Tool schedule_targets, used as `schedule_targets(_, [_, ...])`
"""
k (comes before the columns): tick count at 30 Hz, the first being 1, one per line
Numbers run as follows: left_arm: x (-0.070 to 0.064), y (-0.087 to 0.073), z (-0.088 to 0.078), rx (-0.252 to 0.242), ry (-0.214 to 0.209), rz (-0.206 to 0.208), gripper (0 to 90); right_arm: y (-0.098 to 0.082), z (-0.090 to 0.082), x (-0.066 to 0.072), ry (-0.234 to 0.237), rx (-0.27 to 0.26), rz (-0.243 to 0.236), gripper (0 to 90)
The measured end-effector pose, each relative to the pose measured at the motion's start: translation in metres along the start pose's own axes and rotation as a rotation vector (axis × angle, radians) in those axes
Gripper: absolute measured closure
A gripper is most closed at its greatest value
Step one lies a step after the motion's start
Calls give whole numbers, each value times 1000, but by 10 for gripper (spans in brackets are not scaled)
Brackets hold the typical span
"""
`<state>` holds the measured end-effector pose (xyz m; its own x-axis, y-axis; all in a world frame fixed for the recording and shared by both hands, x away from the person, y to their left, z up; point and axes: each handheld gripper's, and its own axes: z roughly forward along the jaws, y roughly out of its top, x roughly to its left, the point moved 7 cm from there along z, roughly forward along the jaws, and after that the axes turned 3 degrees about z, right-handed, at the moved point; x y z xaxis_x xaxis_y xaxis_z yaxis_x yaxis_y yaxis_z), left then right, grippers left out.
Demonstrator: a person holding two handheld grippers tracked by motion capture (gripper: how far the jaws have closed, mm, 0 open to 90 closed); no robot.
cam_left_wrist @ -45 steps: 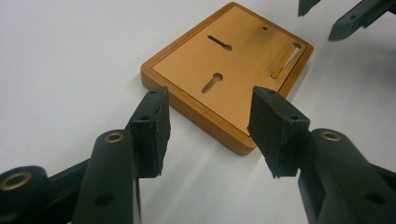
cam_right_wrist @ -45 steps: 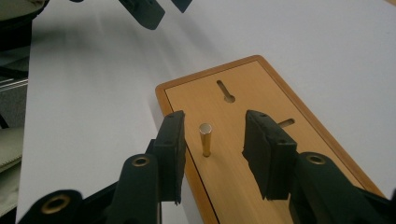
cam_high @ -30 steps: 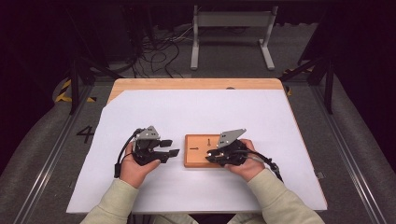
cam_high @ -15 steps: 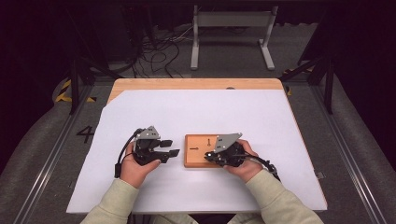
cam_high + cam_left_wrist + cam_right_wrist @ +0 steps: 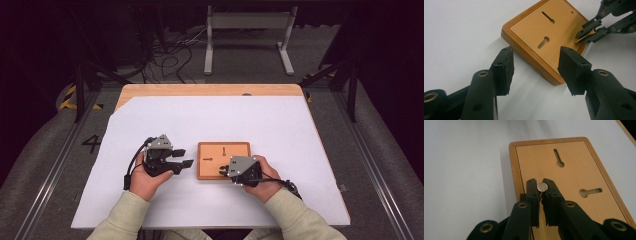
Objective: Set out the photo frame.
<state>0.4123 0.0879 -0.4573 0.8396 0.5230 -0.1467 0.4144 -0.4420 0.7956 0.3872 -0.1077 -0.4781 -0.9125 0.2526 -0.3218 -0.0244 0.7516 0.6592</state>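
Peg (image 5: 542, 186): small, brass-coloured, with a flat round pale end face. In the right gripper view that face sits centre frame and looks straight at the camera, so its long axis runs along the jaws. In the left gripper view, upper right, the peg (image 5: 584, 38) shows as a short brass bar slanting from lower left to upper right, its lower-left tip at the board's edge.

Right gripper (image 5: 541, 187): jaws have just been closing and are now clamped on the peg, one pad on each side. In the high view the right gripper (image 5: 225, 170) sits lower centre, over the board's lower right corner.

Board (image 5: 223, 160): flat wooden rectangle with raised rim and rounded corners, lying on the white sheet (image 5: 210, 120), centre frame. Two keyhole slots are cut in its face; the slots (image 5: 559, 157) point in different directions.

Left gripper (image 5: 183, 158): just left of the board, jaws apart, nothing between them. In the left gripper view its pads (image 5: 504, 70) stand either side of the board's (image 5: 534, 37) near corner, not touching.
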Motion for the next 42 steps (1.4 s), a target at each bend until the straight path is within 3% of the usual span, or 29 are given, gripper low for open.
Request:
schedule_targets(8, [2, 5, 8, 12, -15, -27, 367, 0, -3, 10, -65, 2, -101, 843])
schedule_targets(16, [5, 10, 14, 17, -22, -52, 327, -2, -5, 18, -100, 3, -158, 843])
schedule_targets(22, [9, 13, 15, 6, -25, -82, 321, -2, -5, 20, -108, -14, -149, 843])
schedule_targets(24, [11, 14, 16, 2, -29, -81, 320, -2, -5, 20, -114, -11, -158, 843])
schedule_targets(25, [11, 15, 17, 5, -29, -90, 320, -2, -6, 20, -108, -5, -190, 843])
schedule_targets(28, [12, 17, 18, 4, -30, -87, 318, -2, -5, 23, -137, -12, -188, 843])
schedule_targets(42, [10, 30, 38, 9, -68, -98, 287, -2, -6, 25, -154, -10, -203, 843])
